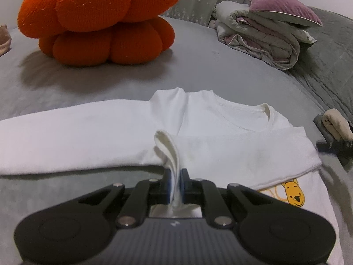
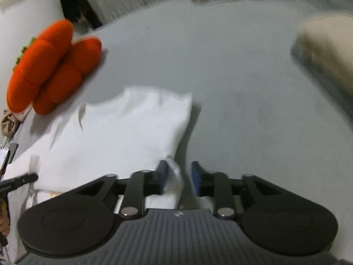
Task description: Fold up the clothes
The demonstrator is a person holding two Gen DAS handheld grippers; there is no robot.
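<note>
A white T-shirt (image 1: 220,132) lies on the grey bedsheet (image 1: 198,70), front side down in part, with its right side folded over the body so that the round collar (image 1: 242,110) shows at the far end. A yellow cartoon bear print (image 1: 294,195) peeks out under the folded edge. The long left part of the shirt stretches flat to the left.

The left gripper (image 1: 175,176) has its jaws pressed together on a pinched fold of the white fabric, which stands up between the blue pads (image 1: 168,181) like a small loop.

In the right wrist view, the right gripper (image 2: 178,176) has its jaws apart. A corner of the shirt lies between them, close to the left pad (image 2: 163,174), but the right pad is clear of the cloth, so nothing is clamped.

An orange plush cushion (image 1: 99,19) sits further away on the bed, well apart from the shirt. A folded quilt (image 1: 260,42) with a purple pillow (image 1: 284,8) on it lies at the far right.
</note>
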